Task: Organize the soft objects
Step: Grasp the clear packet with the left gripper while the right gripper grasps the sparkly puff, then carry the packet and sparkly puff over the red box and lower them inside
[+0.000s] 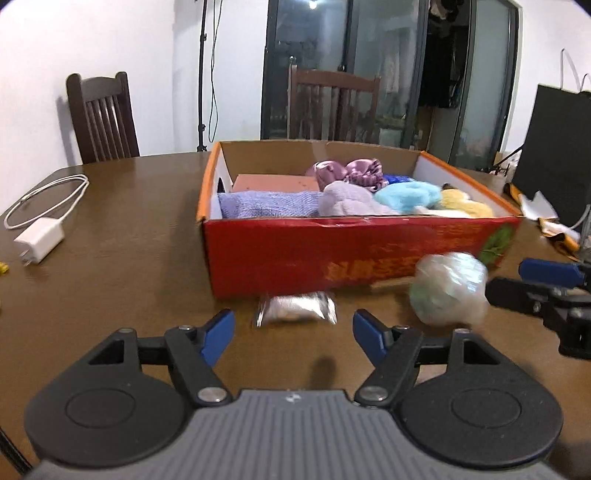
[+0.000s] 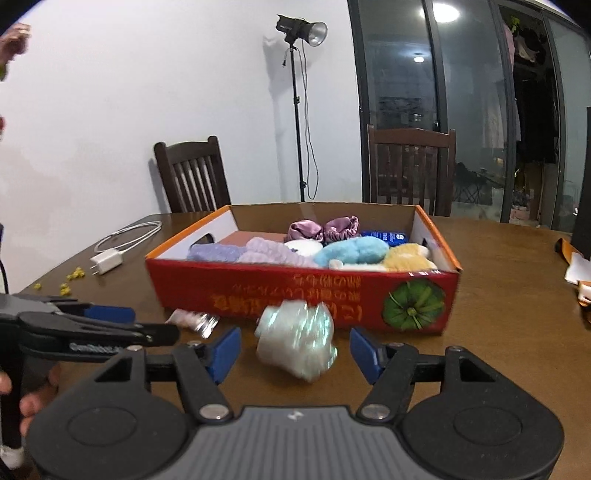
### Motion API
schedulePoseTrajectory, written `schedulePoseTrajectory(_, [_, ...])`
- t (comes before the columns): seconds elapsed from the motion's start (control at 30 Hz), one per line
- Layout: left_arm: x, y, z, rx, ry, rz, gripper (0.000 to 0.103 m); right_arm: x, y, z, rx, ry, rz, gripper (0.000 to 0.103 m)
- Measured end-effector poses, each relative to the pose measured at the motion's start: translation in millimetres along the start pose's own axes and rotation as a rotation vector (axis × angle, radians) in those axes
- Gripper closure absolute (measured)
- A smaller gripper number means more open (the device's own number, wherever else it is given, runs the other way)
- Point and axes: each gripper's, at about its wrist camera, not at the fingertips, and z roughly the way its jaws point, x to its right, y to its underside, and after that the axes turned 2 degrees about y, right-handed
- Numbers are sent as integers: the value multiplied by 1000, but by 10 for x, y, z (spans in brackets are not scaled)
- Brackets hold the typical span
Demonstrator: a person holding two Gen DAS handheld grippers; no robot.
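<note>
The room I'm working in is evenly and fairly brightly lit from overhead; a round ceiling lamp's reflection (image 2: pixel 446 13) glares in the dark glass sliding door (image 2: pixel 458 110). The glossy brown wooden table (image 1: pixel 129 229) carries soft sheen along its far edge and a faint shadow ahead of my left gripper (image 1: pixel 293 330). Both fisheye views bend straight lines and darken at the corners. The crinkly pale-green plastic-wrapped bundle (image 2: pixel 297 341) is smeared by motion blur, as is the small silvery foil packet (image 1: pixel 295 308).
</note>
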Motion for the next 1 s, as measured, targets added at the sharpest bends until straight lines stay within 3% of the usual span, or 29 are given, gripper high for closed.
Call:
schedulePoseTrajectory(0.2, [54, -3, 279, -18, -13, 36, 35, 77, -74, 505, -12, 18, 54, 38])
schedulePoseTrajectory(0.53, [-37, -38, 306, -4, 21, -38, 59, 88, 14, 584, -36, -18, 64, 38])
schedulePoseTrajectory(0.7, [-13, -2, 249, -3, 47, -37, 60, 21, 54, 598, -68, -31, 25, 56])
schedulePoseTrajectory(0.87, [17, 61, 140, -6, 14, -51, 61, 92, 61, 582, -59, -53, 61, 62])
schedulePoseTrajectory(1.0, [92, 274, -271, -5, 78, -110, 61, 147, 134, 364, -51, 7, 79, 62])
